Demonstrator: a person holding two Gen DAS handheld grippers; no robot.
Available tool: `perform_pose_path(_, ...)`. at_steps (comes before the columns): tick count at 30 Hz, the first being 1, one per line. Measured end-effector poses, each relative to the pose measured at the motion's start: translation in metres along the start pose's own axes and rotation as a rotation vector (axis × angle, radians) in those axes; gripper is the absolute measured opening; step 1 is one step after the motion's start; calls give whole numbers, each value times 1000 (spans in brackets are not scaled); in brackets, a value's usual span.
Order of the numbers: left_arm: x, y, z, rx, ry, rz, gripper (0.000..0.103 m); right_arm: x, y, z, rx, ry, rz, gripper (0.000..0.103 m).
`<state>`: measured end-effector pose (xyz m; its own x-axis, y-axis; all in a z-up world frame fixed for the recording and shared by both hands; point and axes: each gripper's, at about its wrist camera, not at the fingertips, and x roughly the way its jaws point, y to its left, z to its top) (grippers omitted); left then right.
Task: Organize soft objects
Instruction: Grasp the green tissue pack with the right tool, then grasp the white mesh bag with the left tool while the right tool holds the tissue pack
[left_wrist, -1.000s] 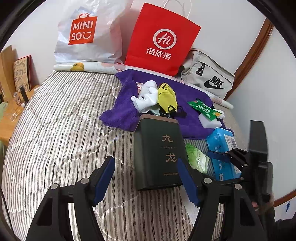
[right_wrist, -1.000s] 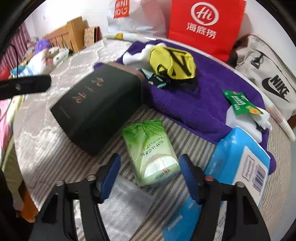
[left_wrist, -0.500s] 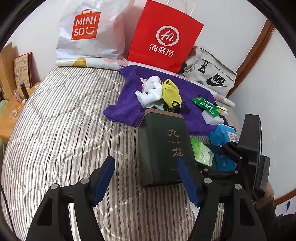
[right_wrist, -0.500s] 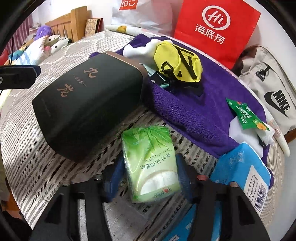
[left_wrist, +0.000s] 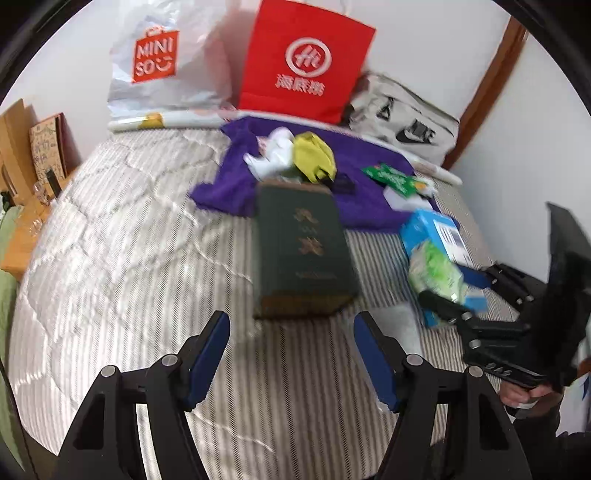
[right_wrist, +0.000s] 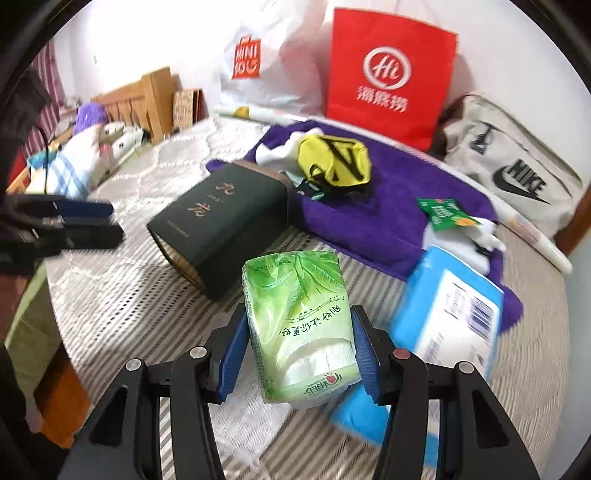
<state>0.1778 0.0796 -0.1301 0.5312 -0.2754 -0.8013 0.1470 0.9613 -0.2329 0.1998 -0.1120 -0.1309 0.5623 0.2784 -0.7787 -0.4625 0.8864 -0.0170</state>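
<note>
Your right claw (right_wrist: 299, 347) pinches green tissue pack (right_wrist: 299, 325), lifted off striped bed (right_wrist: 122, 306), near of dark box (right_wrist: 221, 225), left of blue pack (right_wrist: 454, 314). Your left claw (left_wrist: 291, 354) spread, nothing between pads, near of dark box. Purple towel (right_wrist: 373, 218) far, yellow pouch (right_wrist: 334, 164) on it.

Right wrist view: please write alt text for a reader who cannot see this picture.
The right gripper clamps a green tissue pack above a striped mattress. Behind lie a dark green box, a blue pack and a purple towel with a yellow pouch on it.
</note>
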Motion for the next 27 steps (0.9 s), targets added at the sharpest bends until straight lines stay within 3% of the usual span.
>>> perform_pose_path(10, 43, -39, -36, 25, 131, -21, 68, -57, -28, -38, 133, -99, -19, 53)
perform_pose_path(14, 61, -47, -46, 17, 140, 7, 68, -72, -38, -58, 179, -116, -38, 53)
perform_pose_path(18, 69, -59, -49, 14, 141, -22, 70, -83, -51, -78, 240, -128, -27, 53)
perform_pose_path(27, 88, -92, -40, 36, 161, 6, 95, -82, -75, -104, 328, -125, -10, 53)
